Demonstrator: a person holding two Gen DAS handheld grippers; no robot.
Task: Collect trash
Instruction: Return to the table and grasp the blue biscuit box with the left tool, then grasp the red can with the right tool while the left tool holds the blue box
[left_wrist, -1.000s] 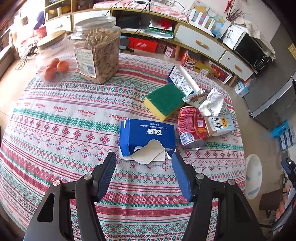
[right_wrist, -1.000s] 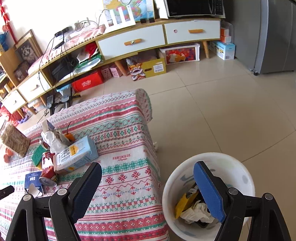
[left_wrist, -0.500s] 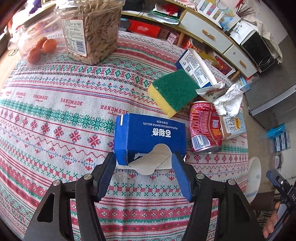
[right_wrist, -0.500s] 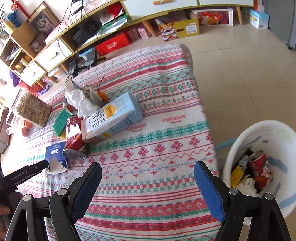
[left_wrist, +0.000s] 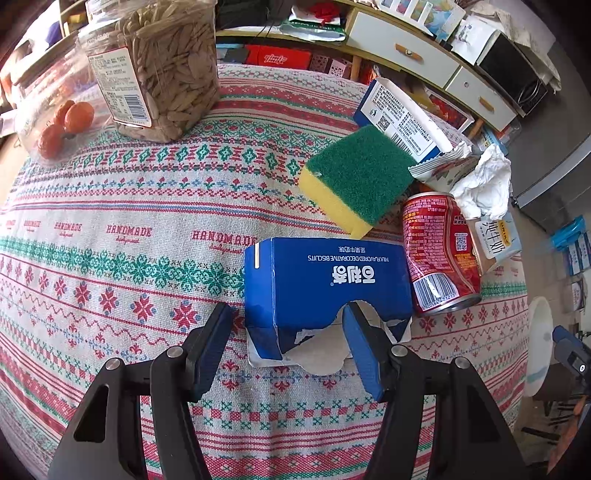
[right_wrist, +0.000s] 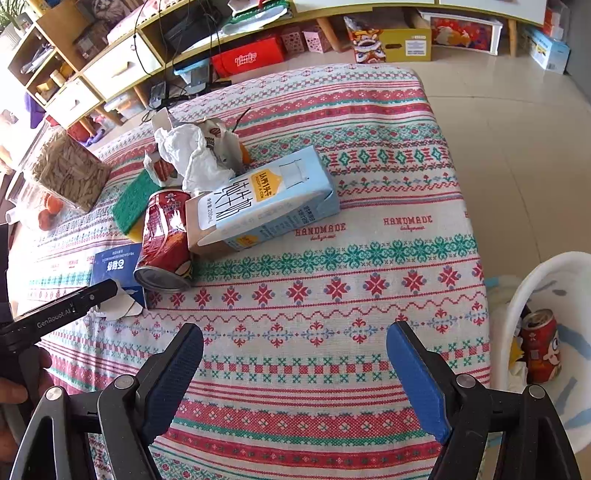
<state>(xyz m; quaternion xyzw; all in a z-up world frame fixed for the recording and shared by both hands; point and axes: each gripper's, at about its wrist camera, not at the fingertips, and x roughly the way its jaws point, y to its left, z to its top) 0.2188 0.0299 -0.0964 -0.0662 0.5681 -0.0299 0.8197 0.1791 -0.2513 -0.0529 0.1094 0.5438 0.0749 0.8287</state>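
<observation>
Our left claw (left_wrist: 288, 325) is spread and low over the surface (left_wrist: 110, 258), its jaws straddling the torn end of the blue biscuit box (left_wrist: 325, 280). One finger sits just outside the box's left edge; the other lies over the ragged opening, so we judge we are lined up to close on that end. The box lies flat, open flap toward us, which makes this the easy side to take.

Just beside it a dented red can (left_wrist: 439, 251) lies on its side, touching a milk carton (left_wrist: 495, 240), with crumpled tissue (left_wrist: 484, 181) on top and a green sponge (left_wrist: 358, 177) behind.

Our right claw (right_wrist: 295, 365) hangs spread and empty above the near edge of the cloth, close to the white bin (right_wrist: 550, 295) on the floor, where another can (right_wrist: 541, 347) already lies.

We cannot tell whether the box holds anything. The bin is cut off at the frame edge, and the wrappers under the tissue are hard to identify.
</observation>
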